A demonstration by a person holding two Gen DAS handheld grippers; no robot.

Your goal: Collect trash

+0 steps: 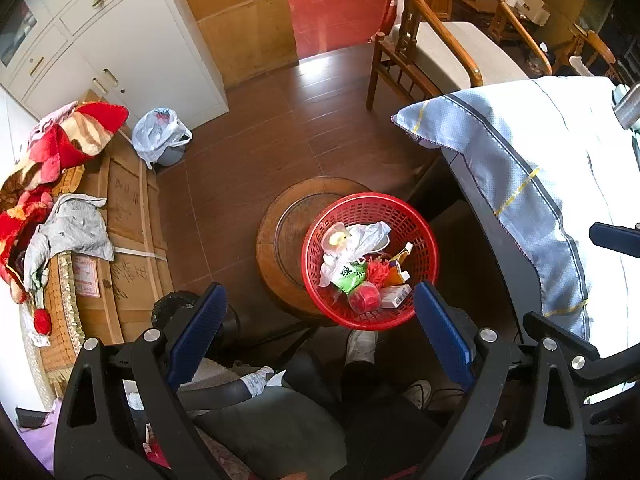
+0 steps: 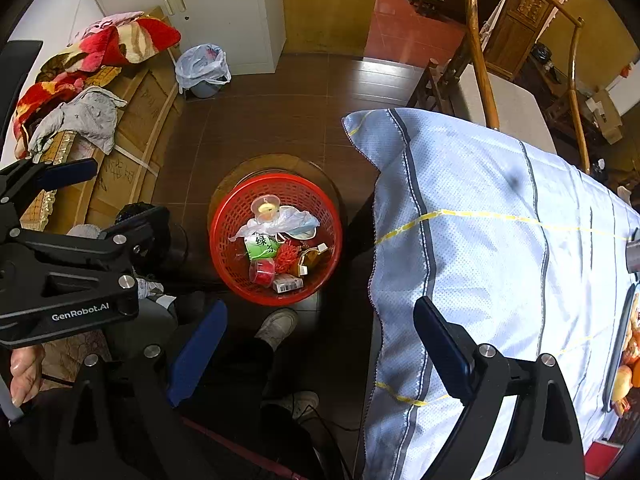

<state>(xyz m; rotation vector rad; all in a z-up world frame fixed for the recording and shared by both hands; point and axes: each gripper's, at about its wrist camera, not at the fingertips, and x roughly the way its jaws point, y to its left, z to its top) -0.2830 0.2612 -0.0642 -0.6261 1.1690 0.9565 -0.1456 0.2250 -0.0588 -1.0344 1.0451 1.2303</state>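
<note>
left wrist view is looking down past the left gripper (image 1: 320, 332), whose blue-padded jaws are standing wide apart and holding nothing. just beyond and slightly right of the gap between them, the round red plastic mesh basket (image 1: 320, 236) is sitting on a low round wooden stool (image 1: 280, 232), overhanging the stool's near right edge. trash is already lying inside: a crumpled white plastic bag (image 1: 360, 240), a green printed packet (image 1: 350, 276), a small white carton with a barcode (image 1: 394, 295) and other scraps.

right wrist view is showing the right gripper (image 2: 320, 348), jaws also spread and empty, hanging over the edge of the white cloth with grey and yellow stripes (image 2: 500, 220) that is covering the table. from here the basket (image 2: 228, 220) is lying ahead and to the left, lower than the cloth and well apart from the right jaws, while the left gripper (image 2: 72, 196) is reaching in from the left, nearer to it.

judging by this, the left gripper is the better placed for the basket; no loose trash is showing on the cloth. further off, a grey bin lined with a pale plastic bag (image 2: 204, 70) is standing by the white cabinet (image 2: 224, 4).
</note>
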